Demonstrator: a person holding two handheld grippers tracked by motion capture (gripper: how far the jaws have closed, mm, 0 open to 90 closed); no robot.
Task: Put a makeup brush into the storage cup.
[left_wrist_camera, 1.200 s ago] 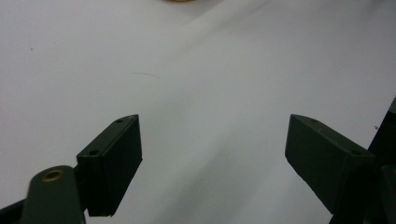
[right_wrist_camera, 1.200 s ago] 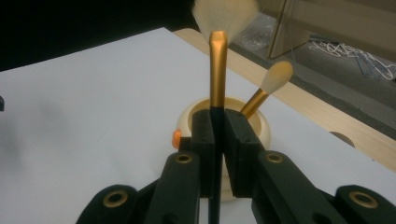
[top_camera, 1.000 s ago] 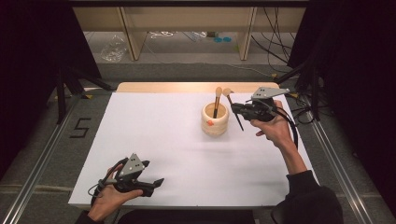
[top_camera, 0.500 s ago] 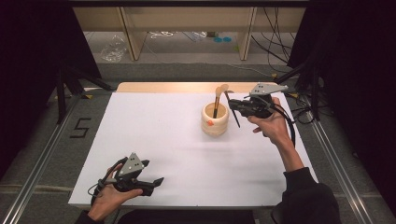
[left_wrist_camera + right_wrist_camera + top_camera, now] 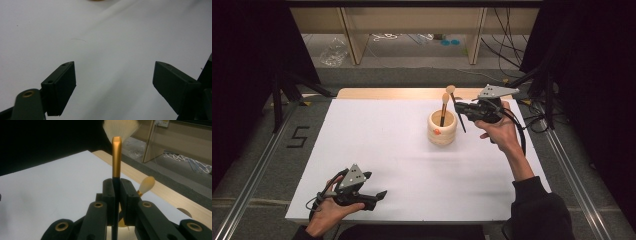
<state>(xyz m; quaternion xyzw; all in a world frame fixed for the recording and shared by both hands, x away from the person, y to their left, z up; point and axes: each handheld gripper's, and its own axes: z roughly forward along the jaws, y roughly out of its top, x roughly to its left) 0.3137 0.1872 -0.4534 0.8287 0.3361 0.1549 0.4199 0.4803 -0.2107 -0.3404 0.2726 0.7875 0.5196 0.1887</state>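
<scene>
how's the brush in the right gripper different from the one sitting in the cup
The held brush has a wide, flat fan of pale bristles; the brush in the cup has a small rounded tip. The held brush is clamped in the right gripper beside the wooden cup, outside it; the other leans inside. Both have dark handles, gold ferrules and bristles pointing up.

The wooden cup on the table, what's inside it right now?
One brush stands in the wooden cup, bristle tip up. Its lower handle and the cup's bottom are hidden by the wall.
</scene>
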